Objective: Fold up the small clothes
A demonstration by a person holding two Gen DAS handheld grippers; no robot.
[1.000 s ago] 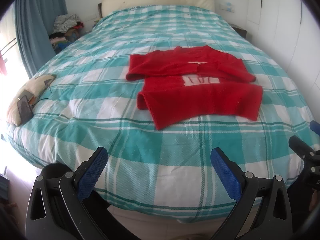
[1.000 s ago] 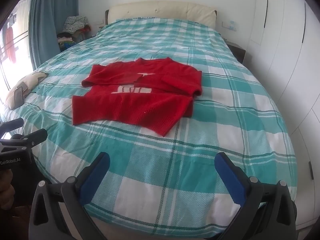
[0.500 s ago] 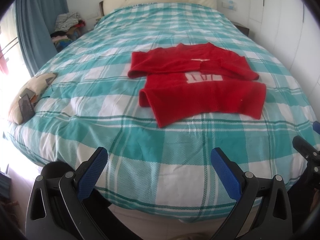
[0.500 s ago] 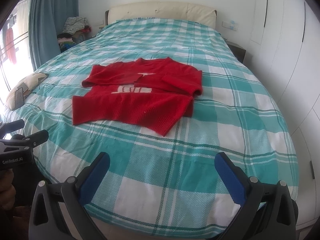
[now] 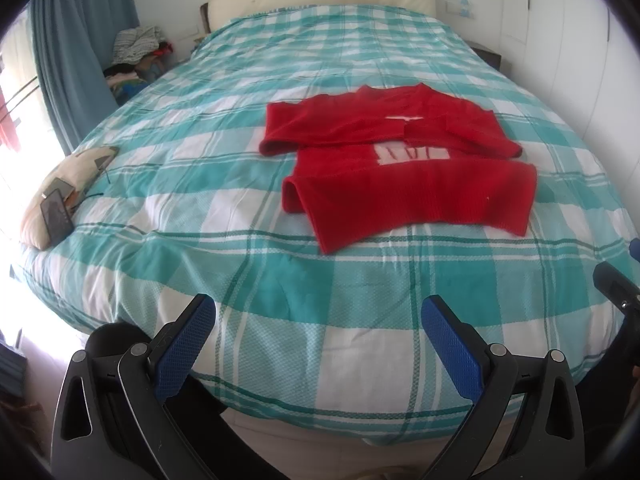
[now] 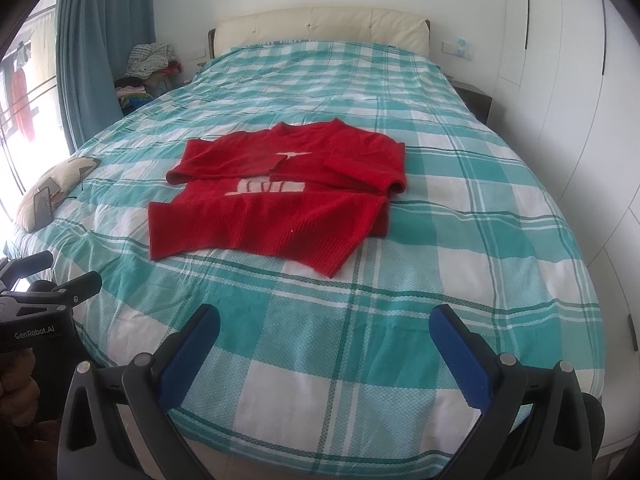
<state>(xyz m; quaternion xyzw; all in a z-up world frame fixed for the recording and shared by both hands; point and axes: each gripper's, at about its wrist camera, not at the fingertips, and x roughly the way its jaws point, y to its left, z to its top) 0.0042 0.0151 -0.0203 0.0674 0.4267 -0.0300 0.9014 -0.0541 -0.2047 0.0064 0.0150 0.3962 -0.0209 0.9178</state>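
A small red knitted sweater (image 5: 404, 176) with a white pattern on the chest lies flat on the bed, both sleeves folded across the body. The right wrist view shows the same sweater (image 6: 276, 208) near the middle of the bed. My left gripper (image 5: 318, 312) hangs open over the foot edge of the bed, well short of the sweater, with nothing between its blue pads. My right gripper (image 6: 328, 320) is likewise open and empty near the foot edge. The left gripper's body (image 6: 36, 304) shows at the left edge of the right wrist view.
The bed (image 5: 280, 280) has a teal and white checked cover and a cream headboard (image 6: 320, 28). A cushion with a phone on it (image 5: 60, 200) lies at the bed's left edge. A pile of clothes (image 5: 136, 52) stands by the blue curtain. White wardrobe doors (image 6: 580, 60) line the right side.
Both grippers have drifted slightly, so the sweater sits a little higher and further off in the left wrist view. The sweater itself has not moved. Both grippers stay open.
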